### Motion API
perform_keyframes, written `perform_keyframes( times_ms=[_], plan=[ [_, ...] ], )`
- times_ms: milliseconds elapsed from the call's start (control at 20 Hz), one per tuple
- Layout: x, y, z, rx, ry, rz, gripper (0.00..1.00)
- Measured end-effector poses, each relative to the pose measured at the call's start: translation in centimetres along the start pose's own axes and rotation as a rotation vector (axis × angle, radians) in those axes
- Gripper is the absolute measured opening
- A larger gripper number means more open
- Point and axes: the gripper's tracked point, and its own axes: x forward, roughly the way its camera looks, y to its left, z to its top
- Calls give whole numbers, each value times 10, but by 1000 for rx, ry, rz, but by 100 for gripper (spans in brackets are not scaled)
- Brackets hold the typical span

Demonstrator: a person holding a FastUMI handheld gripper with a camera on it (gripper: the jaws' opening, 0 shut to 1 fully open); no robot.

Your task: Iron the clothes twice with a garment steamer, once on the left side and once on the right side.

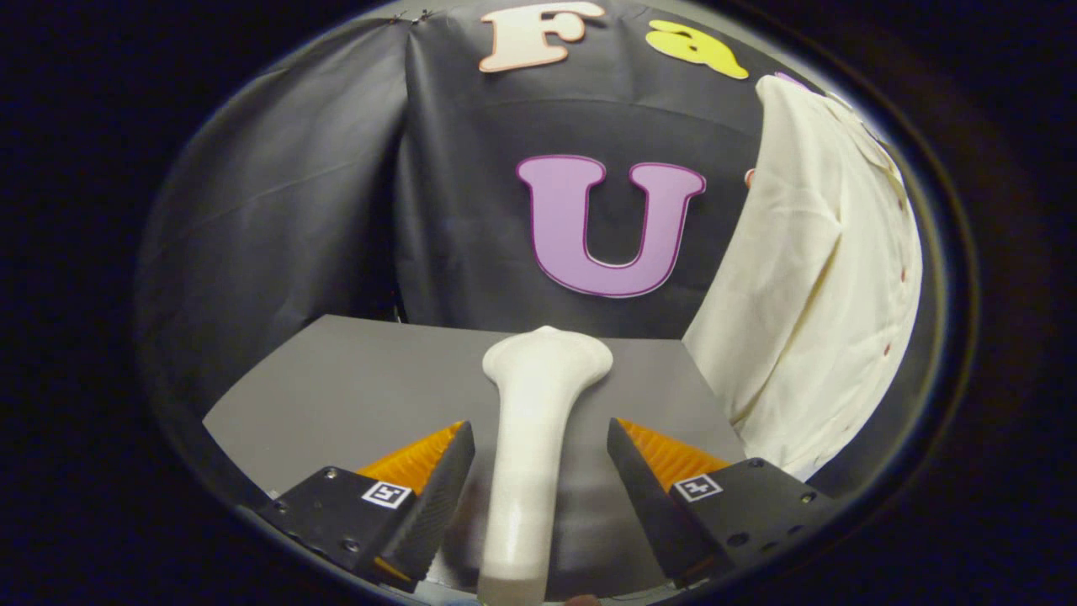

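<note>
The gripper's two fingers (541, 471) are spread apart, one on each side of a white garment steamer (535, 438), with a visible gap between each finger and the steamer's handle, so nothing is grasped. The steamer lies on a grey table (353, 379) with its slim handle running back between the fingers and its wider, flared head pointing away, just beyond the fingertips. A cream-white garment (808, 286) hangs to the right, beyond the right finger, in front of the booth's black cloth wall (286, 210), its lower edge reaching down past the table's right side.
</note>
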Motion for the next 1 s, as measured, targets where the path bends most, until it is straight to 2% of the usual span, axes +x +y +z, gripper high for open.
perform_keyframes(
  times_ms=[150,250,300,350,450,700,900,1000],
  plan=[
    [10,2,-5,14,86,1,95],
    [14,6,-16,22,159,-4,84],
    [11,13,-22,51,196,28,75],
    [1,12,-11,85,172,14,64],
    [12,13,-14,125,146,20,44],
    [-6,3,15,158,-39,50,41],
    [-43,-5,29,173,-160,96,40],
    [-62,-13,26,174,-178,84,40]
  ],
)
